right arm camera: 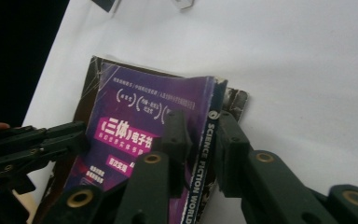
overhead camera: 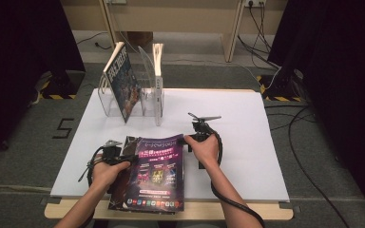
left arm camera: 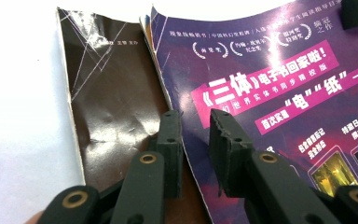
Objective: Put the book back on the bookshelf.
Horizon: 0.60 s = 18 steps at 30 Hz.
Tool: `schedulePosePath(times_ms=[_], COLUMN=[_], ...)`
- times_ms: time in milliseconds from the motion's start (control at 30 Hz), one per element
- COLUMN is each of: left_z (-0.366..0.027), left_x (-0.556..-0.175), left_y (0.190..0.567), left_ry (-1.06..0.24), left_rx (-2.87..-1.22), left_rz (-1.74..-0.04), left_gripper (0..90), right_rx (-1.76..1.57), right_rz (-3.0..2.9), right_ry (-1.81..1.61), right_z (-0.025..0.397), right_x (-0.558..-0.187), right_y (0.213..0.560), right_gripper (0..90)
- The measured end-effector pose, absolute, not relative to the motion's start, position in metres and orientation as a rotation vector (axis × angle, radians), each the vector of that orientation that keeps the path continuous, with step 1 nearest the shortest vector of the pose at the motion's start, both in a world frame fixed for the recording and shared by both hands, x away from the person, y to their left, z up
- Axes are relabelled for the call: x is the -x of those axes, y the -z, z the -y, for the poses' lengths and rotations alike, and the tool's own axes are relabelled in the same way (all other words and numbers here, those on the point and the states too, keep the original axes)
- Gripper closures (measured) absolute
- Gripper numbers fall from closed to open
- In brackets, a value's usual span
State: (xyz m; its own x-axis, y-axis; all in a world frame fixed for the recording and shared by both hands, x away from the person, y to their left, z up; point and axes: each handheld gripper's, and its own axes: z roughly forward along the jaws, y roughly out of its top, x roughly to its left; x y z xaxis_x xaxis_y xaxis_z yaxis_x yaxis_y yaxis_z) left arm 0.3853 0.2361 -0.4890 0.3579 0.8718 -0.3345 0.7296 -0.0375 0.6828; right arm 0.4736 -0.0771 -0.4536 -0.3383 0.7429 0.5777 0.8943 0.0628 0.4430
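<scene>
A purple magazine point(overhead camera: 159, 171) lies on top of a dark brown one point(overhead camera: 129, 141) at the near edge of the white table point(overhead camera: 247, 142). My left gripper point(overhead camera: 123, 156) is at its left edge. In the left gripper view the jaws point(left arm camera: 196, 135) stand a narrow gap apart with the purple cover's point(left arm camera: 270, 93) edge between them, above the brown magazine point(left arm camera: 112, 93). My right gripper point(overhead camera: 186, 138) is at the far right corner. In its own view the gripper point(right arm camera: 203, 130) closes on the spine of the purple magazine point(right arm camera: 135, 102), which curls up slightly.
A clear rack point(overhead camera: 105, 102) stands at the back left of the table. One magazine point(overhead camera: 123, 80) leans in it and another point(overhead camera: 158, 76) stands upright. Cables trail from both hands. The stack overhangs the table's near edge.
</scene>
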Motion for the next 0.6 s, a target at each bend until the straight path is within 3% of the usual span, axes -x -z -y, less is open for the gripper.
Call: schedulePosePath(times_ms=[300, 600], left_z=[-0.237, -0.242], left_x=[-0.384, -0.382], left_y=[0.488, 0.479], left_ry=[-0.230, -0.259], left_rx=[-1.808, -1.767], left_rz=[-1.396, -1.391], left_gripper=[73.0, 63.6], right_rx=[1.627, 1.628], right_rz=[2.100, 2.064], right_ry=[1.159, 1.294], right_z=[0.075, 0.075], right_x=[-0.470, -0.463], right_y=[0.437, 0.417], right_gripper=[82.6, 84.5])
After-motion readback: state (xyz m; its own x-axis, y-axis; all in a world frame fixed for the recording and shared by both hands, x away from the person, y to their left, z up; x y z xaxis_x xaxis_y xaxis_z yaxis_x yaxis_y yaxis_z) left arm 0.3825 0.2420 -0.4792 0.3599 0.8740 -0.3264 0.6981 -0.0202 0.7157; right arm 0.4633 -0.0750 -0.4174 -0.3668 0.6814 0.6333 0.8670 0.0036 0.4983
